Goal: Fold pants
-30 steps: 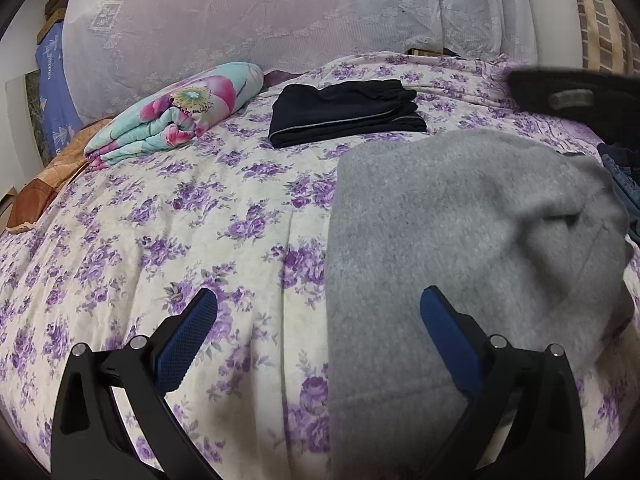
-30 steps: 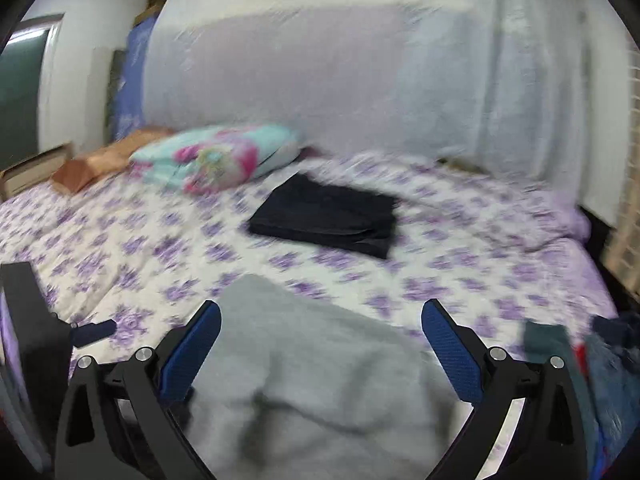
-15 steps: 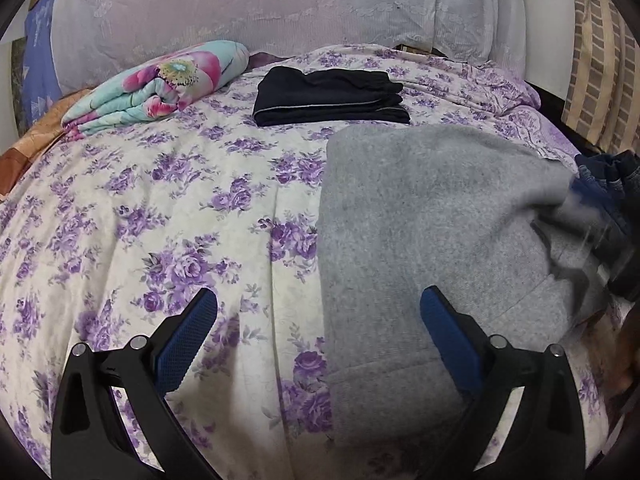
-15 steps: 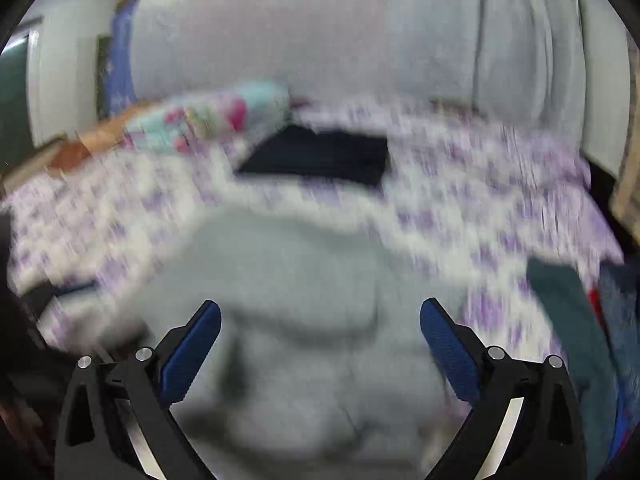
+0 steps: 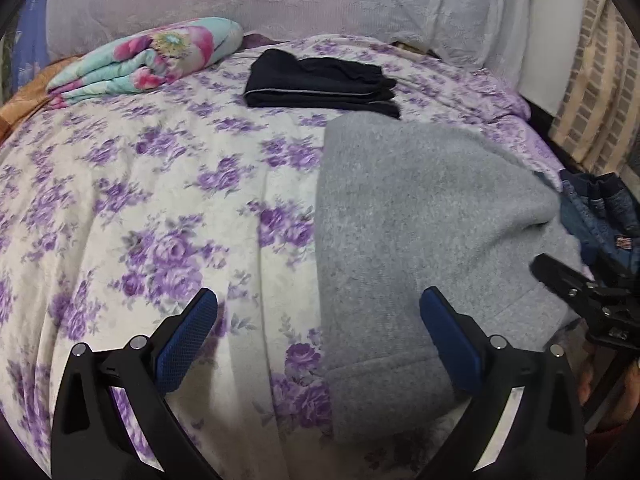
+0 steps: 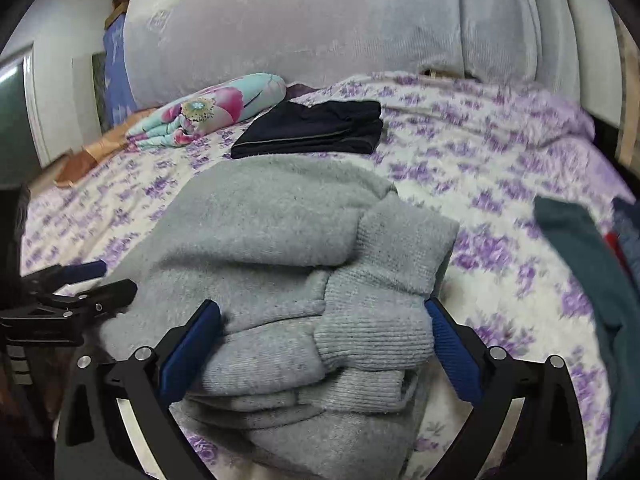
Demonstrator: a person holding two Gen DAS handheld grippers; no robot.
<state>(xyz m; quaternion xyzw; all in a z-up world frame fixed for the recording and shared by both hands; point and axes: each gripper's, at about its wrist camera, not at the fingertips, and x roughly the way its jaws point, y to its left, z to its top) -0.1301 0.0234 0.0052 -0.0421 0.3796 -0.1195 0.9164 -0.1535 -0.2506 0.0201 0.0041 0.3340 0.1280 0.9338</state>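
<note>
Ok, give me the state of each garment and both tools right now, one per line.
grey pants: folded into a thick stack on the bed, ribbed cuffs on top.
black garment: folded flat, lying apart behind the grey one.
floral quilt: folded, near the headboard.
jeans: crumpled, unfolded, at the bed edge.
left tool: open, holding nothing.
right tool: open, straddling the grey stack.

Dim, even indoor light; soft shadows, no glare. Strong fisheye bending, dark vignette corners. Slight blur toward edges.

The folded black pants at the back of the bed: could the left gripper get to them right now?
Probably yes: the left gripper is open and empty, and only bare bedspread lies between it and the black pants.
</note>
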